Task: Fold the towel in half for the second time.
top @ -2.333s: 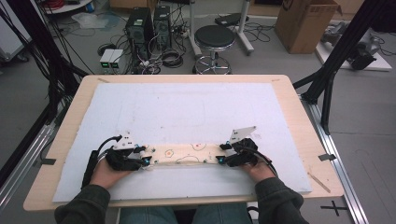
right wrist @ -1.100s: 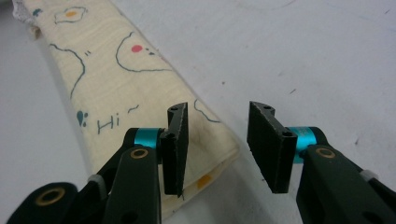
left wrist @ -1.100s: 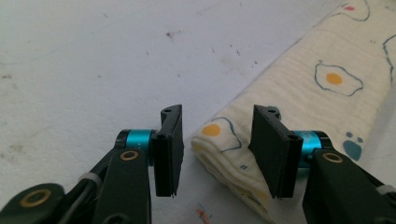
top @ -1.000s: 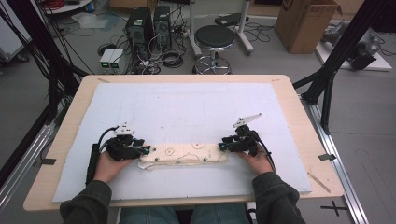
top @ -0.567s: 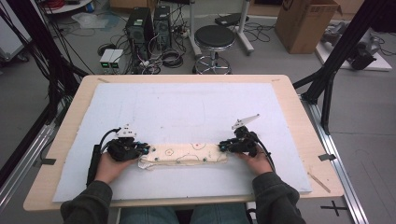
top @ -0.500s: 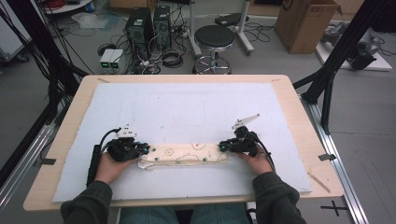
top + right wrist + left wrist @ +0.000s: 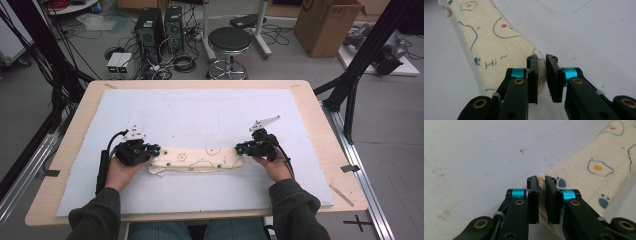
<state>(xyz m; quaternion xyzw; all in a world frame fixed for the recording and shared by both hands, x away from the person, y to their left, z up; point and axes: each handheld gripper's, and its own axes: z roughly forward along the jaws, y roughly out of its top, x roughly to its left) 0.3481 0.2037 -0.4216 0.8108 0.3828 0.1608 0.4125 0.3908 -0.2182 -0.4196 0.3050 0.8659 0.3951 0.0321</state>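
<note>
1. I have a folded cream cloth printed with fried eggs lying as a long strip on the white mat of the desk, near the desk's front edge and running side to side between my two hands.
2. My left gripper sits at the strip's left end. Its jaws have just been closing and now stand nearly together, with a thin edge of cloth pinched between them.
3. My right gripper sits at the strip's right end. Its jaws have likewise just been closing to a narrow gap, and cloth edge sits between them too.
4. I judge the step in hand to be taking both ends so that I can lift or fold the strip. To do it well I should keep both pinches firm and equal, raise the two ends together, and keep the cloth gently taut so the layers do not slide apart.
5. I would watch for catching only the top layer; then the fold would open as I lift.
6. The high view gives me the whole strip, its place by the front edge, and a loose corner hanging out under its left end.
7. My left gripper view shows instead the egg print and blue specks, and how little cloth lies between my pads.
8. My right gripper view shows a "Hi" on the cloth and the hem entering the gap.
</note>
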